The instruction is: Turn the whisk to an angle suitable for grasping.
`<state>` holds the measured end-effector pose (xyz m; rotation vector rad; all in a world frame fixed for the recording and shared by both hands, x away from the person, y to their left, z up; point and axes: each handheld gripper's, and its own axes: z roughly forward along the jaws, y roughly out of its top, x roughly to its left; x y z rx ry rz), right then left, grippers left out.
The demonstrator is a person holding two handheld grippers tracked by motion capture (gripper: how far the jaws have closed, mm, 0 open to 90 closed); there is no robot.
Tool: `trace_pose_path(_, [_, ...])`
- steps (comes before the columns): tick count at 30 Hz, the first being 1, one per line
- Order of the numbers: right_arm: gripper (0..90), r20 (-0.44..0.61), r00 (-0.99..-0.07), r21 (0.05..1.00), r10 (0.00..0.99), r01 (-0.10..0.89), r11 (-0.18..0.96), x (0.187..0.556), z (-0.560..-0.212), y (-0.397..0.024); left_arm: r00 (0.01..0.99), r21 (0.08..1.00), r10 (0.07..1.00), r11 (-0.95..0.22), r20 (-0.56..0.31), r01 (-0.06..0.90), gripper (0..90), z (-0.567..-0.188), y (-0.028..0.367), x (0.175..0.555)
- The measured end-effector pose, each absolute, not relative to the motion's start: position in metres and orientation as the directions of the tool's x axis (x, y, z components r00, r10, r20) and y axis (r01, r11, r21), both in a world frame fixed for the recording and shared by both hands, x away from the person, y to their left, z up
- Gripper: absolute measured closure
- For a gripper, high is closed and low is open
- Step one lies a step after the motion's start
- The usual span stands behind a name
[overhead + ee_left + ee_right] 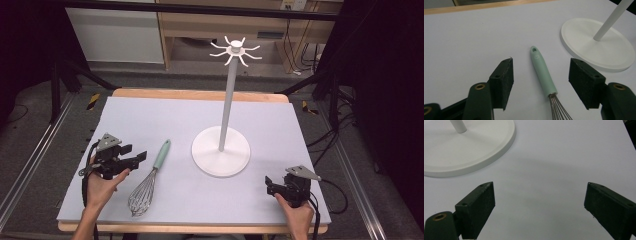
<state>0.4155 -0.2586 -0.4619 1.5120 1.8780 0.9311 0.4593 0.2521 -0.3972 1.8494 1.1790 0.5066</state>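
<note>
Black foam pads line the left hand-held gripper [541, 82], whose jaws are spread wide with nothing clamped between them. Seen in the left gripper view, the mint-green handle of the whisk [543, 72] lies on the surface in the gap between the jaws, touched by neither; the steel wires run off the bottom edge. In the high view the left hand-held gripper [141, 156] is held low at the left of the surface, its jaws pointed toward the whisk [150, 178], which lies just beside it, handle end away from the person and wire cage toward the near edge.

The right hand-held gripper [539, 207] is likewise held open and empty, with bare pale surface [564, 157] between its jaws. In the high view it [268, 184] is seen near the right front corner, well apart from the whisk.

A white stand [221, 150] is placed between the two, slightly farther back: a round flat base, an upright pole, and a ring of curved hooks at the top. Its base [599, 45] is seen near the whisk handle, not touching it. The pale surface [150, 115] is carried by a wooden table edge.
</note>
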Motion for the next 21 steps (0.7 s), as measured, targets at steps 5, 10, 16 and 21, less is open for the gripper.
trace_pose_path(5, [10.2,0.009,-0.211,0.794,0.977,0.596,0.122,0.415,-0.462,-0.259,0.479,0.818,0.871,-0.199,-0.104,0.540,35.8,-0.399,0.244,0.466])
trace_pose_path(10, [10.2,0.010,-0.208,0.793,0.978,0.598,0.120,0.415,-0.462,-0.259,0.492,0.799,0.866,-0.233,-0.088,0.554,34.8,-0.399,0.235,0.472])
trace_pose_path(16, [10.2,0.005,-0.219,0.788,0.976,0.602,0.131,0.417,-0.462,-0.257,0.503,0.781,0.861,-0.264,-0.074,0.566,34.6,-0.402,0.226,0.478])
trace_pose_path(21, [10.2,0.012,-0.220,0.785,0.975,0.607,0.127,0.417,-0.463,-0.257,0.508,0.769,0.859,-0.288,-0.056,0.571,34.5,-0.401,0.218,0.481])
